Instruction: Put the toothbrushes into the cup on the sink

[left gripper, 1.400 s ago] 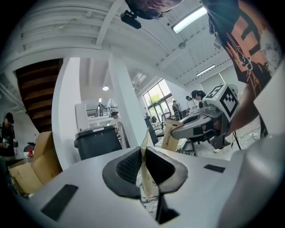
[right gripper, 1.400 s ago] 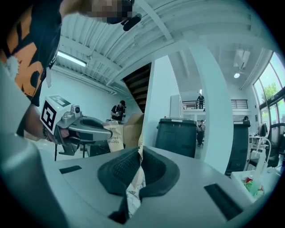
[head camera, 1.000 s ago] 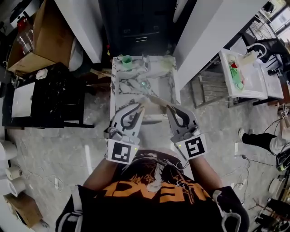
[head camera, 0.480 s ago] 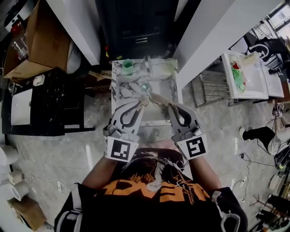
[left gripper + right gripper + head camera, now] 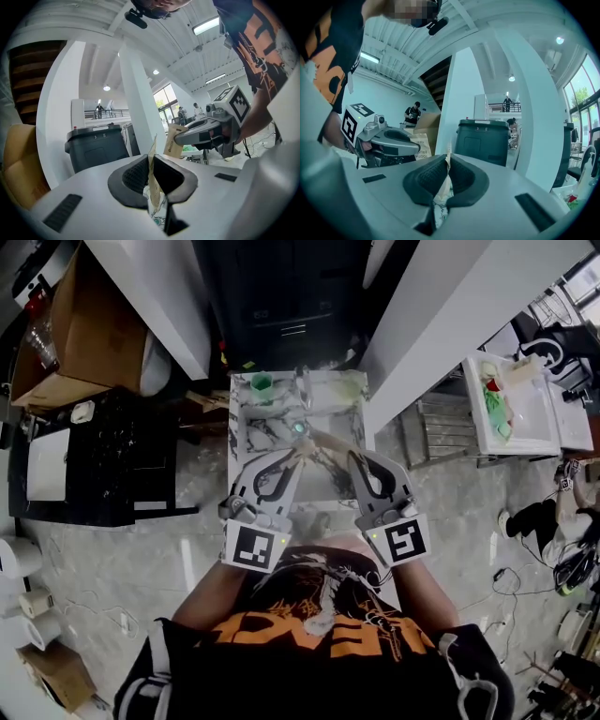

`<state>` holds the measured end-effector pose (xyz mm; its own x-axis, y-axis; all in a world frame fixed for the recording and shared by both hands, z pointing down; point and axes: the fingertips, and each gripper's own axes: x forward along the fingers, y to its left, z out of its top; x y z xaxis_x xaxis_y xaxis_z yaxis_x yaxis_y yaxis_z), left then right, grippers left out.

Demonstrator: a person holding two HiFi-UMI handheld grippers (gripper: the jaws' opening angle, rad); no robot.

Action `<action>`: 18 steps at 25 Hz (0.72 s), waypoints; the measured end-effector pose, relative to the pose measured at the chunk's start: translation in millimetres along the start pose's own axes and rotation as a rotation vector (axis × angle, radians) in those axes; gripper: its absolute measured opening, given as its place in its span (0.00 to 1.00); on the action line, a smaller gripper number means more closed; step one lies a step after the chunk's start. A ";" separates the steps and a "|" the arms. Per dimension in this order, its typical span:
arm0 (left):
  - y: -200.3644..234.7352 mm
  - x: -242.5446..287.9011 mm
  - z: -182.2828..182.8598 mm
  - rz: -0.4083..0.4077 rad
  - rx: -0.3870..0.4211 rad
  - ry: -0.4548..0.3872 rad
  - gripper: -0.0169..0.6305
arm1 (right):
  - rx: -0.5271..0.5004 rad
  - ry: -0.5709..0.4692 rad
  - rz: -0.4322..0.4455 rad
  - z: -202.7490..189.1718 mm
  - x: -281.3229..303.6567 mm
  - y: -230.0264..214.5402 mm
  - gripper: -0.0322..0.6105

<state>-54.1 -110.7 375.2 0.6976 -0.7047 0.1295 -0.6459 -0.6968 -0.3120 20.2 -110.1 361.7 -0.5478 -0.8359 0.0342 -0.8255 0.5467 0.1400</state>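
1. The left gripper is pinching a thin brown paper toothbrush packet. Its 2 jaws are almost closed, and the ribbed pads are pressing on both faces of the packet, which is standing edge-on between them.
2. The right gripper is holding a second toothbrush packet the same way. Its jaws are all but together, with only the flat paper between the pads.
3. In the head view the 2 grippers are hovering side by side over the marble-patterned sink. Their tips are angling in toward each other, near but apart.
4. Each gripper view is showing the other gripper off to one side with its own packet sticking out past the jaw tips (the words "TOOTH BRUSH" are readable on the left one from the right gripper view).
5. Both packets are hanging above the basin, just in front of the drain, and neither is touching the sink.
6. The green cup is standing upright at the back left of the sink top, just left of the tap. It is well apart from both packets.
7. A dark grey bin is standing beyond the sink, and a cardboard box is sitting off to the left.
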 end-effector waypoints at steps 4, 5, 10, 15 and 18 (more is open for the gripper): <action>1.8 23.0 -0.2 -0.002 -0.012 -0.010 0.10 | 0.000 0.012 -0.024 -8.1 4.9 -24.1 0.08; 2.5 29.3 -0.3 -0.003 -0.012 -0.012 0.10 | 0.000 0.013 -0.034 -9.8 5.7 -30.8 0.08; 10.6 59.1 -1.1 -0.004 -0.003 -0.018 0.10 | -0.021 0.033 -0.074 -22.7 15.8 -66.3 0.08; 12.7 85.3 -4.0 -0.031 -0.014 -0.025 0.10 | -0.030 0.052 -0.113 -38.3 29.3 -105.8 0.08; 8.2 103.9 -15.5 -0.048 -0.018 -0.020 0.10 | -0.043 0.087 -0.123 -55.6 36.9 -127.2 0.08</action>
<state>8.3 -191.6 400.8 0.7339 -0.6677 0.1248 -0.6169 -0.7320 -0.2890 112.5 -213.2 400.2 -0.4276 -0.8984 0.1000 -0.8779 0.4391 0.1909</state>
